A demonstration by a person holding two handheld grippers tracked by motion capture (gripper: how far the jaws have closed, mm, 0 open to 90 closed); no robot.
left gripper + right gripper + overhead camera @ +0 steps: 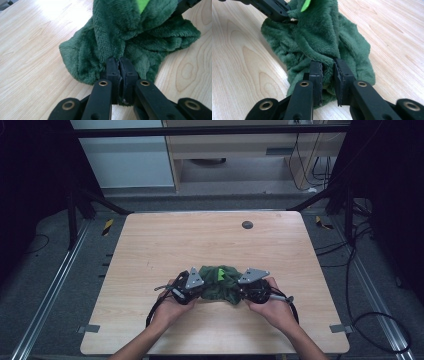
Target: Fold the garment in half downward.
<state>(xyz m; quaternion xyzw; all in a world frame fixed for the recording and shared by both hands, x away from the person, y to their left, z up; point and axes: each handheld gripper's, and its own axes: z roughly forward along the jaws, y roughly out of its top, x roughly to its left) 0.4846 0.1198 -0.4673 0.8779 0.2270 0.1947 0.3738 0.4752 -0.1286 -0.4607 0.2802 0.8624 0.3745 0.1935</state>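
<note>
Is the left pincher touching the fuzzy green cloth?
Touching. The left gripper view shows the left gripper pinched shut on a fold of the green cloth.

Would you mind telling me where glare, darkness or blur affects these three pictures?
High view: dark surroundings, the table evenly lit, the green cloth small and soft. Left gripper view: bright glare on the wood at top left, cloth sharp. Right gripper view: even light, nearest jaw parts slightly soft.

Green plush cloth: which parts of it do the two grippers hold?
The left gripper pinches a bunched fold at one end of the green plush cloth; the right gripper clamps the opposite end.
</note>
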